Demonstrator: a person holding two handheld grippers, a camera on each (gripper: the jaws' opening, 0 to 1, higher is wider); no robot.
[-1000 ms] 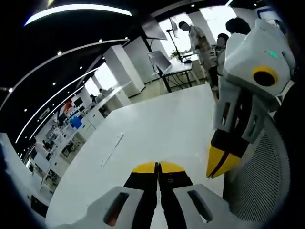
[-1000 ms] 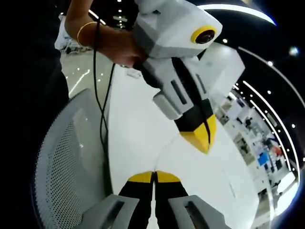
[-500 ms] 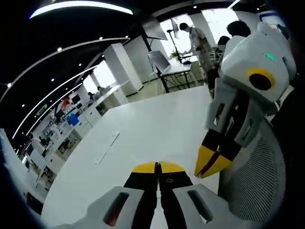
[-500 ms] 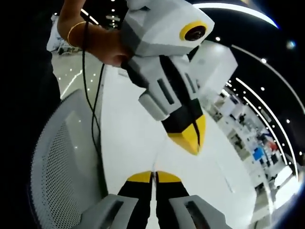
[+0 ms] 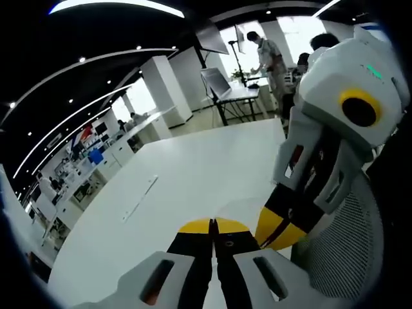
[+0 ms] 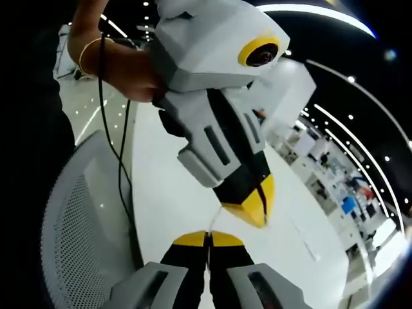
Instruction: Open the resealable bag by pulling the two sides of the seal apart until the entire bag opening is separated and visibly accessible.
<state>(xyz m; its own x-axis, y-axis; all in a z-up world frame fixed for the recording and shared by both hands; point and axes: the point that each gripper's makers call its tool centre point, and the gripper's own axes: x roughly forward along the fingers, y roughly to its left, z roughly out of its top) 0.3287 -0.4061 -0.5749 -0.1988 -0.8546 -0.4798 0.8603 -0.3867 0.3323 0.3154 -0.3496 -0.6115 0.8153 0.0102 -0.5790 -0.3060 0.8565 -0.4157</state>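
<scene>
Beside the white table (image 5: 193, 174), a mesh chair (image 5: 347, 251) stands.

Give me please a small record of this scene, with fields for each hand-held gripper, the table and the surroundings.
left hand-held gripper: jaws shut, yellow tips together, above the table
right hand-held gripper: jaws shut, tips close to the left one's
table: white, wide
bag: a faint clear edge by the tips, perhaps the bag; seal state unclear
chair: grey mesh chair beside the table
</scene>
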